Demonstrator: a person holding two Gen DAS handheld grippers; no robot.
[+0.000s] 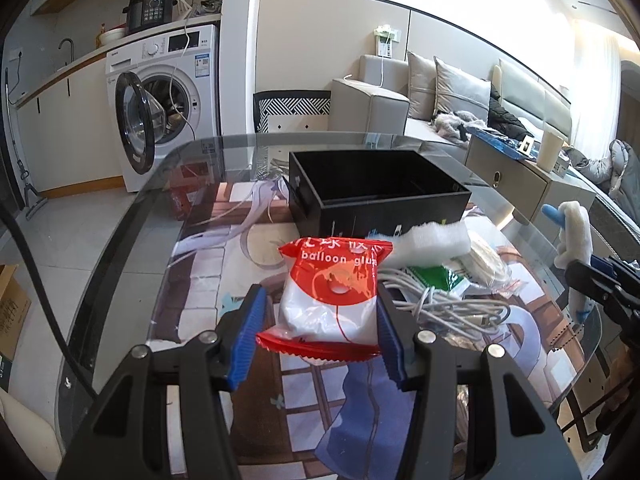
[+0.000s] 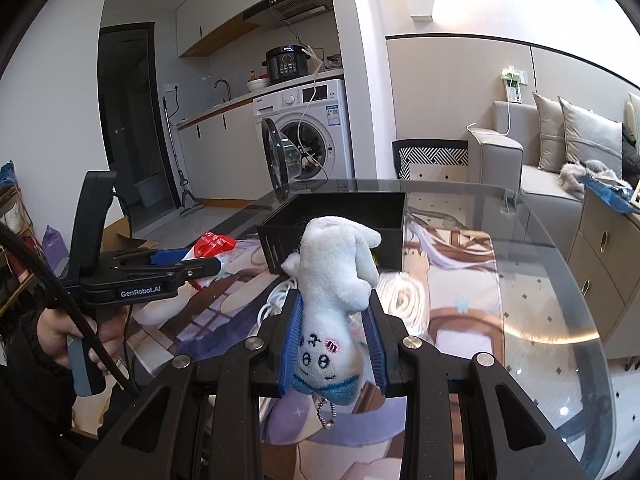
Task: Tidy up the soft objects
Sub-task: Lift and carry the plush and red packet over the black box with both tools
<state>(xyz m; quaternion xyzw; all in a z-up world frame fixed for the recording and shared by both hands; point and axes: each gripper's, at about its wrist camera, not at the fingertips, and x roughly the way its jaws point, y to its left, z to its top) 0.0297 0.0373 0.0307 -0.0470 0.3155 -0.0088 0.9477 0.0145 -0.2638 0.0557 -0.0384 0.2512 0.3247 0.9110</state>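
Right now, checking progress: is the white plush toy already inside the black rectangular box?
No, the white plush toy is clamped in the right gripper, short of the black rectangular box.

Two handheld grippers work over one glass table (image 1: 120, 280): the left gripper (image 1: 320, 332) is closed around one red-and-white balloon glue packet (image 1: 334, 300), and the right gripper (image 2: 334, 336) is clamped on one white plush toy (image 2: 336, 280). One open black box (image 1: 376, 188) stands on the table, with one white foam block (image 1: 432, 242), one green packet (image 1: 434, 276) and one tangle of white cable (image 1: 440, 304) near it. Behind are one washing machine (image 1: 172, 92), one black cooker (image 1: 150, 8), one grey sofa (image 2: 532, 160) and two cushions (image 2: 592, 136).
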